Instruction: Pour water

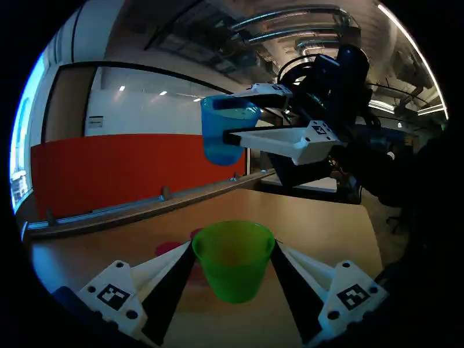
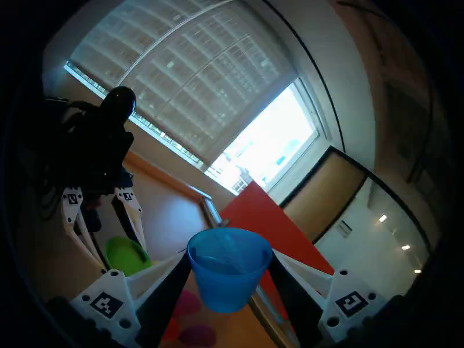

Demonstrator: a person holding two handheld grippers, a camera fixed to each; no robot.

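Observation:
In the left gripper view my left gripper (image 1: pixel 233 261) is shut on a green cup (image 1: pixel 234 267), held upright just above the wooden table (image 1: pixel 325 226). Higher up and beyond it, my right gripper (image 1: pixel 232 119) holds a translucent blue cup (image 1: pixel 223 130) in the air. In the right gripper view my right gripper (image 2: pixel 229 272) is shut on that blue cup (image 2: pixel 229 272), which has water inside and leans with the tilted view. The green cup (image 2: pixel 124 255) sits lower left between the left gripper's fingers (image 2: pixel 130 211).
A wooden ledge with a metal rail (image 1: pixel 156 203) runs along the table's far side below an orange wall panel (image 1: pixel 116 168). Pink and red round items (image 2: pixel 191 319) lie on the table. A large window with blinds (image 2: pixel 191 87) fills the far wall.

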